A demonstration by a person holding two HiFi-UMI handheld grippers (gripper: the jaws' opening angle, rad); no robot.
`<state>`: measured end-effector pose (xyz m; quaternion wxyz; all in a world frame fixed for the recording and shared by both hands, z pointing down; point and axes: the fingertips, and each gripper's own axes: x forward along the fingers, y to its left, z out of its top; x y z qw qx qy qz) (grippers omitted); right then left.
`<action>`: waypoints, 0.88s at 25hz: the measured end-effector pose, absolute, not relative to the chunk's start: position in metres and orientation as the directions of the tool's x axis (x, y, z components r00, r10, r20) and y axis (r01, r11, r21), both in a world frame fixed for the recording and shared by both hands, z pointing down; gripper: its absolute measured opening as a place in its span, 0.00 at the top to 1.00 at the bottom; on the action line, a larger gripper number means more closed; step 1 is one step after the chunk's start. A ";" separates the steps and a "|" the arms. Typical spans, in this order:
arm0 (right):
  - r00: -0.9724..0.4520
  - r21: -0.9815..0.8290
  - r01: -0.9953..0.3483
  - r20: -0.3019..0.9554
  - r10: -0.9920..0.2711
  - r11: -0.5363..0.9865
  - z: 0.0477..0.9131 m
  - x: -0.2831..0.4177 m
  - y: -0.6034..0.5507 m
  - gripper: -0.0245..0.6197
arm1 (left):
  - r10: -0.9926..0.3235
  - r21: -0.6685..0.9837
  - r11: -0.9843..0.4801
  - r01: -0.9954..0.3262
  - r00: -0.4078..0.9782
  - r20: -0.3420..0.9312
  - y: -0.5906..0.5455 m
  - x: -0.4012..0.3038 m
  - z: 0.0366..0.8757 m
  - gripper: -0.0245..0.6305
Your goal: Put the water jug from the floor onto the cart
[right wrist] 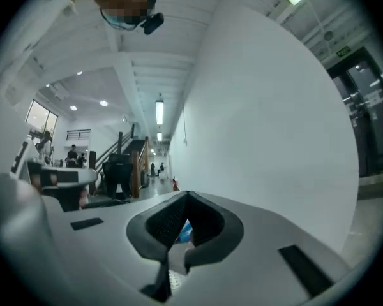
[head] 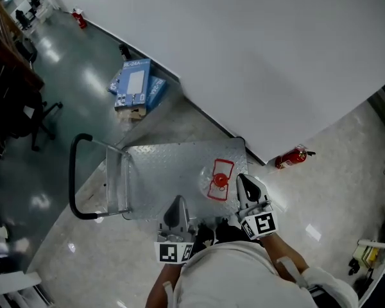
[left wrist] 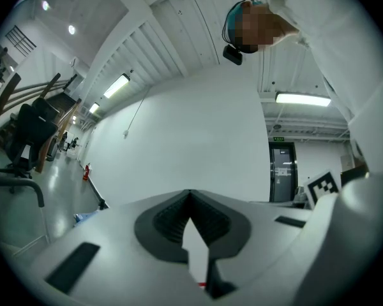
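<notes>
right tool (head: 242, 181) closed | water jug (head: 210, 179) on cart (head: 160, 165) | label (head: 225, 166) illegible

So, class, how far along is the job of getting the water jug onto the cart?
Done: the water jug stands on the cart, at the end away from its handle. In hand: nothing; the left claw and right claw are both shut and empty, clear of the jug. Left: seemingly nothing, since no jug shows on the floor.

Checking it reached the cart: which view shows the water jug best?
Head view: the water jug sits on the cart, seen from above. Both gripper views look level at the white wall; no jug can be made out.
</notes>
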<state>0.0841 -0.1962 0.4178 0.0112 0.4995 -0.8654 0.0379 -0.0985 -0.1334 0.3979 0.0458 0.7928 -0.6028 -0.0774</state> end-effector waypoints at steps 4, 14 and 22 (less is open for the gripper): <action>-0.492 -0.073 -0.871 0.118 -0.863 0.486 0.443 0.091 -0.176 0.94 | -0.961 0.206 -0.276 -0.939 0.268 -0.069 -0.130 -0.088 0.407 0.96; -0.492 -0.056 -0.870 0.147 -0.858 0.490 0.449 0.103 -0.155 0.94 | -0.954 0.203 -0.301 -0.932 0.293 -0.067 -0.121 -0.072 0.408 0.96; -0.499 -0.044 -0.865 0.171 -0.849 0.500 0.455 0.101 -0.158 0.94 | -0.957 0.208 -0.290 -0.934 0.281 -0.071 -0.123 -0.074 0.407 0.96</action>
